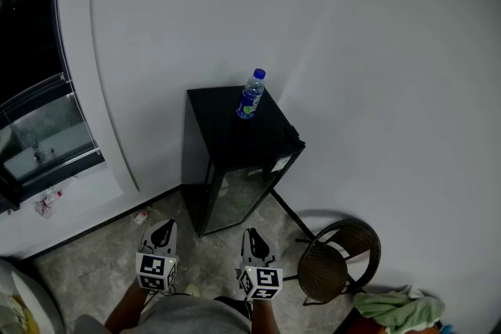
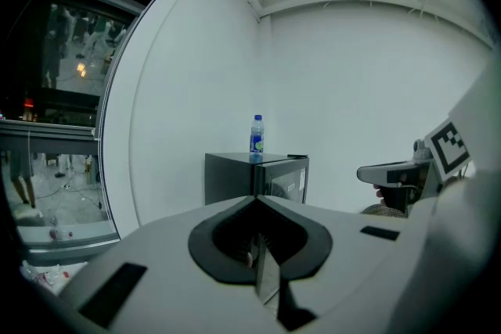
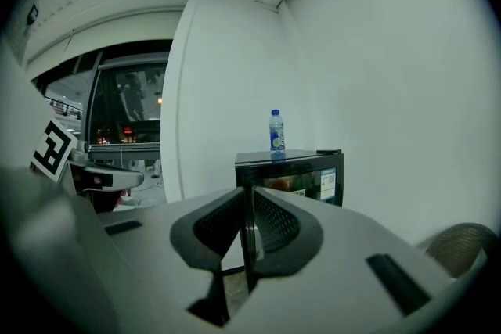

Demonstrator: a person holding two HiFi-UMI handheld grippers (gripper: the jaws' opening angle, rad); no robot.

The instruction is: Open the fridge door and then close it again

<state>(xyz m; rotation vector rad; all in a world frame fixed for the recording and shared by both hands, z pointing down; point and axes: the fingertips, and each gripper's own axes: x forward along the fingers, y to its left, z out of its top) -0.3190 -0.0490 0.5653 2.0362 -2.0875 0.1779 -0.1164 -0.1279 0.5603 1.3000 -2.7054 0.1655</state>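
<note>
The fridge (image 1: 227, 141) door glass is hiding the contents; a bottle (image 1: 251, 94) is standing atop, a chair (image 1: 322, 271) beside. The left gripper (image 1: 163, 229) is clenched, the right gripper (image 1: 252, 235) barely parted, both empty.

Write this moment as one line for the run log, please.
fridge: door closed | bottle: upright on top | left gripper: shut, empty | right gripper: slightly open, empty | contact: neither touches fridge

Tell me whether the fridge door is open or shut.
Shut. The fridge door sits flush against the black fridge, with no gap along its edges in any view.
</note>
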